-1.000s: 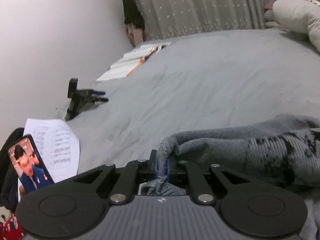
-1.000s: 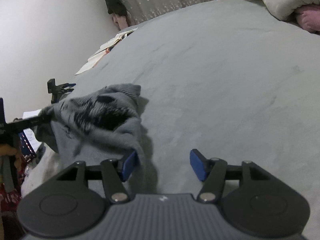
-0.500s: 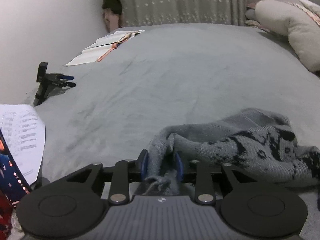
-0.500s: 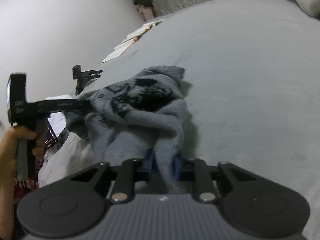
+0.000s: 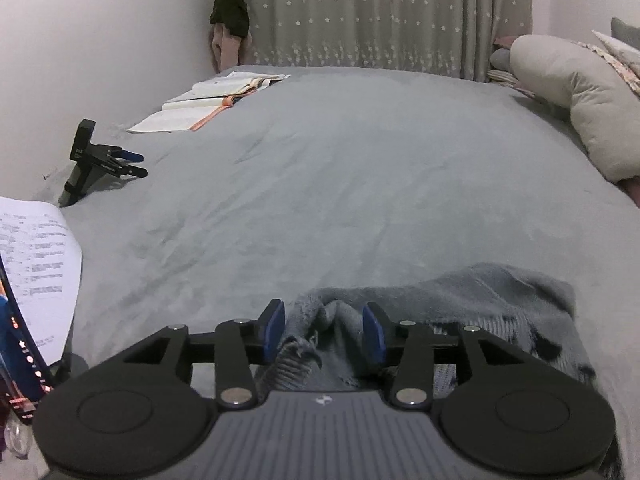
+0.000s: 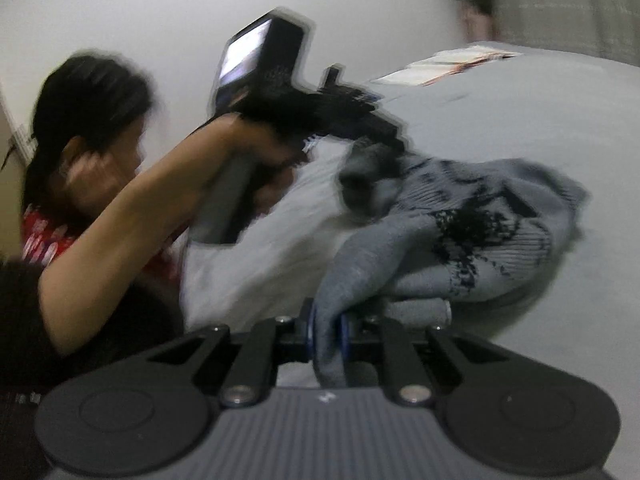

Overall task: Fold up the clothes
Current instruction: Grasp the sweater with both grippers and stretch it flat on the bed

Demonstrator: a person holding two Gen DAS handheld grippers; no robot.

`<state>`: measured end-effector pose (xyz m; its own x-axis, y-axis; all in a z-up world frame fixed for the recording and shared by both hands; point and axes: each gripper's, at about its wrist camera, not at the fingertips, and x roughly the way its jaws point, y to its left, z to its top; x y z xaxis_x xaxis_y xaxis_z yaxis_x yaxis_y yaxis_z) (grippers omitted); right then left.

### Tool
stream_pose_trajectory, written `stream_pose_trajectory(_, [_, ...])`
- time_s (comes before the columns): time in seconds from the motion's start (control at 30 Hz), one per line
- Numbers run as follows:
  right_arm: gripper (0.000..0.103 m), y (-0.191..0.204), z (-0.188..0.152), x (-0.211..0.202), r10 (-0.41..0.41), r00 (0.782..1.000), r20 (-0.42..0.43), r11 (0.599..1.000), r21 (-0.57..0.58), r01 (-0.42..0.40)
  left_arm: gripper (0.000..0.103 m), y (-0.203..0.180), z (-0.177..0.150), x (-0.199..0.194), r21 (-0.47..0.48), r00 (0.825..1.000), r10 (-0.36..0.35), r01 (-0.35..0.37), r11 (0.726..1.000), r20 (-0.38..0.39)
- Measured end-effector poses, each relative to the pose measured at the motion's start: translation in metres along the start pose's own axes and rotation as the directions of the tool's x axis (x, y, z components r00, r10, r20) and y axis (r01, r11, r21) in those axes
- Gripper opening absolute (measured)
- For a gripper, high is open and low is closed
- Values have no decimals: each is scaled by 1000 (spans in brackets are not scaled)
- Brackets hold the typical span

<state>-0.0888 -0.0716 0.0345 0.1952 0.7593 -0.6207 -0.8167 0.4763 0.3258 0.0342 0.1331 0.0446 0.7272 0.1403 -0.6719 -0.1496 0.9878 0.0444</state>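
Grey knitted sweater with black pattern (image 6: 472, 220) sits pinched in my right claw (image 6: 329, 334), whose blue pads clamp a fold of it. My left claw (image 5: 323, 330) is opening, pads apart around a bunched frayed edge. Beyond, the sweater lies crumpled on the grey bed (image 5: 360, 168), an open book (image 5: 216, 98) far off.

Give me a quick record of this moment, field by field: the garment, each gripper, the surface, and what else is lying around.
garment: grey patterned sweater, bunched on the bed
left gripper: jaws opening, sweater edge between the pads, not pressed
right gripper: shut on a sweater fold
surface: grey bedspread
other items: open book, spare gripper, printed sheet, pillow
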Motion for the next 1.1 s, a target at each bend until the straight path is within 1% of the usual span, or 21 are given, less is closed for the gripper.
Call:
stream_pose_trajectory(0.07, [11, 3, -3, 9, 4, 999, -37, 1000, -3, -4, 46, -5, -2, 3, 21, 1000, 2, -2, 1000, -11])
stream_pose_trajectory(0.1, [15, 3, -4, 12, 1, 999, -49, 1000, 2, -1, 47, -8, -3, 4, 31, 1000, 2, -2, 1000, -16])
stream_pose_trajectory(0.17, [17, 1, -4, 17, 0, 998, -64, 1000, 24, 2, 50, -11, -3, 9, 53, 1000, 4, -3, 999, -26])
stream_pose_trajectory(0.27, [29, -6, 4, 10, -1, 999, -37, 998, 60, 3, 56, -16, -5, 13, 80, 999, 12, -8, 997, -38])
stream_pose_trajectory(0.3, [36, -8, 7, 7, -2, 1000, -27, 997, 71, 4, 57, -17, -6, 15, 88, 999, 15, -11, 996, -43])
stream_pose_trajectory(0.4, [42, -15, 12, -7, 2, 1000, 8, 995, 102, -3, 58, -20, -7, 19, 97, 998, 25, -19, 995, -57])
stream_pose_trajectory(0.43, [47, -17, 15, -10, 3, 1000, 16, 994, 111, -5, 58, -20, -6, 19, 97, 998, 26, -21, 995, -53])
stream_pose_trajectory(0.47, [49, -18, 15, -13, 0, 1000, 19, 993, 115, -2, 58, -21, -6, 17, 97, 999, 25, -21, 995, -40])
stream_pose_trajectory(0.5, [53, -22, 17, -18, -18, 999, 28, 993, 121, 14, 58, -22, -6, 14, 95, 999, 23, -20, 995, -26])
stream_pose_trajectory(0.53, [54, -25, 17, -19, -31, 999, 32, 991, 133, 26, 58, -22, -5, 11, 93, 1000, 16, -15, 996, -10])
stream_pose_trajectory(0.57, [54, -29, 18, -21, -44, 998, 36, 989, 144, 39, 58, -23, -5, 10, 91, 1000, 7, -7, 996, 0])
stream_pose_trajectory(0.6, [55, -32, 18, -22, -57, 998, 40, 986, 157, 51, 59, -24, -4, 6, 85, 1000, -19, 17, 996, 24])
stream_pose_trajectory(0.63, [55, -39, 18, -24, -69, 996, 47, 981, 185, 60, 60, -25, -4, 4, 82, 999, -37, 34, 996, 31])
stream_pose_trajectory(0.67, [56, -45, 17, -27, -81, 995, 56, 975, 211, 67, 60, -26, -4, 4, 82, 998, -51, 49, 995, 31])
stream_pose_trajectory(0.73, [57, -62, 15, -32, -118, 990, 72, 956, 280, 93, 61, -32, -5, 3, 88, 993, -114, 111, 990, 25])
stream_pose_trajectory(0.77, [57, -68, 13, -33, -131, 989, 74, 947, 304, 103, 61, -35, -6, 3, 93, 991, -130, 128, 987, 20])
stream_pose_trajectory(0.9, [57, -92, 5, -37, -183, 981, 66, 908, 394, 143, 62, -54, -11, 4, 144, 976, -218, 216, 966, 2])
stream_pose_trajectory(1.03, [57, -105, -1, -35, -221, 974, 55, 879, 445, 174, 64, -77, -17, 1, 211, 960, -278, 276, 938, -18])
stream_pose_trajectory(1.1, [57, -111, -4, -34, -235, 971, 50, 866, 465, 186, 70, -89, -22, 2, 258, 959, -280, 279, 925, -33])
